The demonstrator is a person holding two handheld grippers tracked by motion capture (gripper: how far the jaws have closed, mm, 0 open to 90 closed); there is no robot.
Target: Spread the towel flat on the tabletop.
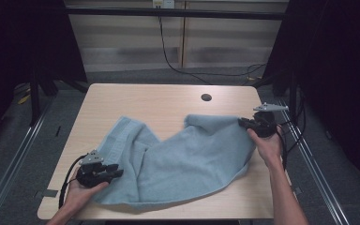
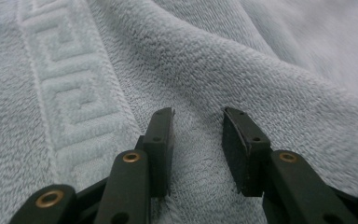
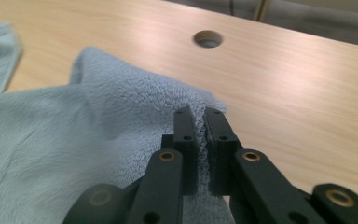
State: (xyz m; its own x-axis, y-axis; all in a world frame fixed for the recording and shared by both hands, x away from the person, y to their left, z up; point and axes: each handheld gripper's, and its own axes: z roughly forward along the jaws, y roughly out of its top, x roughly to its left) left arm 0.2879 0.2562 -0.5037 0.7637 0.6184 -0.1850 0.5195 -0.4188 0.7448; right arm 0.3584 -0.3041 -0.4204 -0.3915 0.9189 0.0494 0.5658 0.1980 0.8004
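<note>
A light blue towel (image 1: 178, 159) lies rumpled across the wooden table (image 1: 159, 96). In the right gripper view its right edge (image 3: 121, 107) is pinched between the jaws of my right gripper (image 3: 199, 112), which is shut on it. That gripper (image 1: 242, 122) is at the towel's right end and holds it slightly raised. My left gripper (image 1: 120, 173) is at the towel's near left corner. In the left gripper view it (image 2: 198, 116) is open just above the towel (image 2: 261, 70), beside the woven border band (image 2: 70, 88). Its pads do not press the cloth.
A round cable hole (image 1: 206, 97) sits in the table's far half, also in the right gripper view as a hole (image 3: 208, 38). Bare tabletop runs behind the towel. Dark frames and cables stand beyond the table's right edge (image 1: 281, 140).
</note>
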